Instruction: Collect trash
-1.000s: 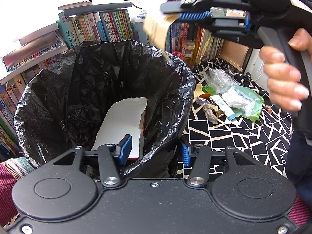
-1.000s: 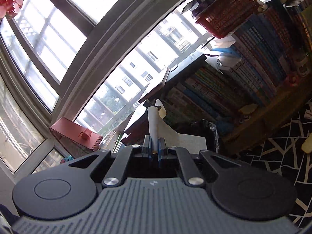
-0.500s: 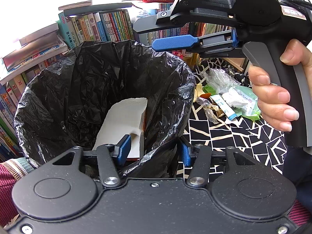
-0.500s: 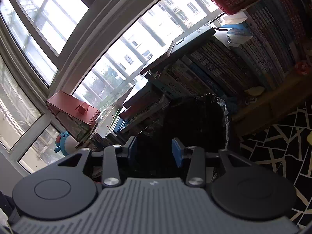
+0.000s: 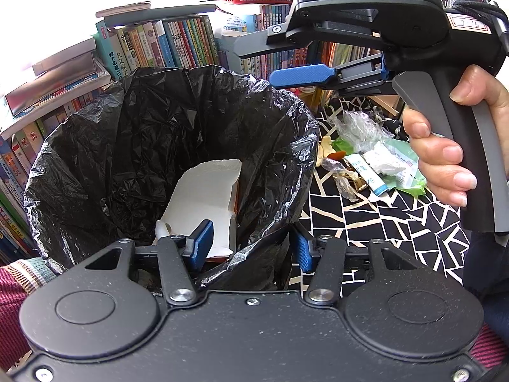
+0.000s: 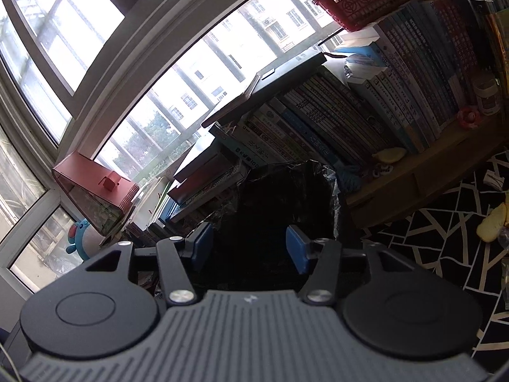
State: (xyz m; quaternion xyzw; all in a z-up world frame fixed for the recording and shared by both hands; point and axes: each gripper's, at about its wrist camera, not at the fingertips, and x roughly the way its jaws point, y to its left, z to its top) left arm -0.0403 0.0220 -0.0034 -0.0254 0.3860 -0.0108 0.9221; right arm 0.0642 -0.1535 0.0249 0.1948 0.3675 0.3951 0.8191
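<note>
Holding the near edge of the black trash bag [image 5: 178, 146], the left gripper [image 5: 251, 248] has its blue pads only partly apart, with the crinkly plastic rim bunched between them; it looks pinched, keeping the bag's mouth wide. Up at about one o'clock in the left view, the right gripper [image 5: 286, 60] hangs over the bag's far side, held by a hand [image 5: 445, 146]. Its jaws are opening and nothing is between them; in its own view the blue pads [image 6: 296, 248] stand apart over the dark bag and hold nothing. Inside the bag, near the middle, lies a white piece of card [image 5: 203, 200]. So my guess is that the drop step is just finishing. More trash waits on the black-and-white cloth [image 5: 381, 222] at about three o'clock: a pile of wrappers [image 5: 375, 159] with clear plastic, a green pack and a small white tube. The next move probably calls for the right gripper to swing over to that pile, come down with pads wide, and close on one piece, while the left one keeps the bag open. The letters "DAS" can be read on top of the right gripper. The books [image 5: 165, 47] at twelve o'clock have Chinese writing on their spines, too small to read well.
</note>
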